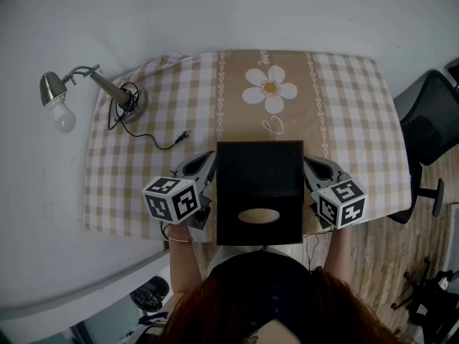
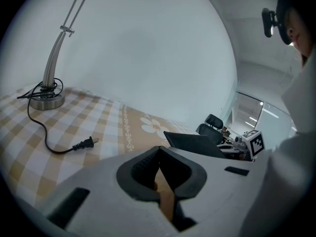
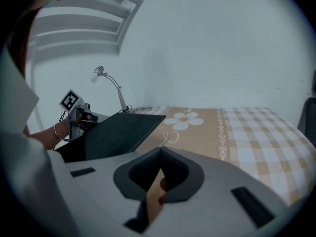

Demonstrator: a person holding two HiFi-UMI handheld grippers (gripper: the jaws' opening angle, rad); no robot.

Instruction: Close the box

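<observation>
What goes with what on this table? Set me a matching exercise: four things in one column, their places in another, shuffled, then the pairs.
Things:
1 lamp
2 plug
3 flower
4 chair

Places:
A on the floor, off the right side of the table
B printed on the cloth, beyond the box
C standing at the table's far left corner
D lying loose on the cloth, between lamp and box

Pairs: 1-C, 2-D, 3-B, 4-A
</observation>
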